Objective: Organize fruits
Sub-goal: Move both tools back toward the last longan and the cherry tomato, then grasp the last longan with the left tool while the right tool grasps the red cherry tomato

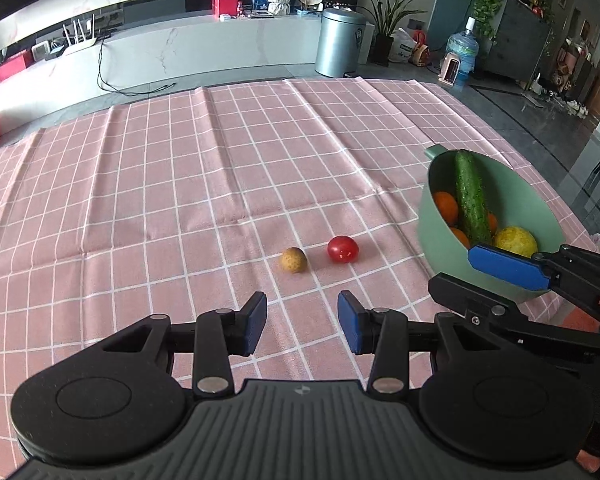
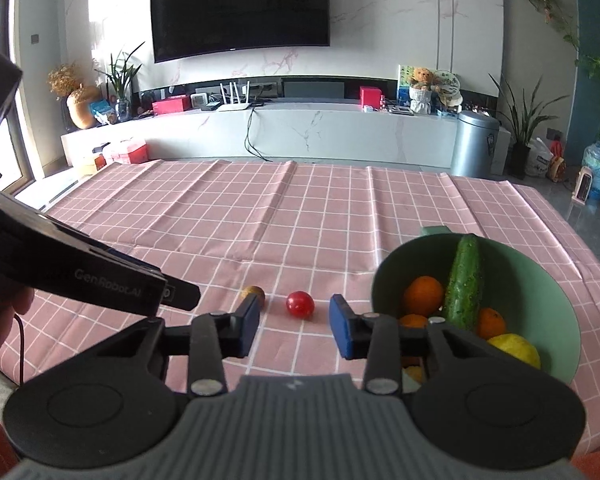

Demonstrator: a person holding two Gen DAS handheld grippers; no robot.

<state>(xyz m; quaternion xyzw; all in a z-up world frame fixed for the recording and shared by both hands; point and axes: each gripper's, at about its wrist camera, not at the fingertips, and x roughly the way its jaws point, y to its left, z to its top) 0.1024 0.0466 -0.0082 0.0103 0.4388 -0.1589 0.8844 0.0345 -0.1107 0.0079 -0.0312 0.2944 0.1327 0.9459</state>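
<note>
Here the green bowl [image 1: 440, 220] sits on the pink checked tablecloth [image 1: 180, 184], holding a cucumber [image 1: 471, 196] propped against its far wall, several oranges [image 1: 446, 207] and a yellow fruit [image 1: 515, 241]. Just outside the bowl, to its left, lie 2 loose pieces: a red tomato [image 1: 342, 249] nearer the bowl and a small brown fruit [image 1: 294, 260] beside it, apart from each other. The left gripper [image 1: 302, 322] hovers short of them, jaws spread wide, gripping nothing. The right gripper [image 2: 294, 327] is beside the bowl, jaws equally wide and empty, the tomato seen between its fingers.
</note>
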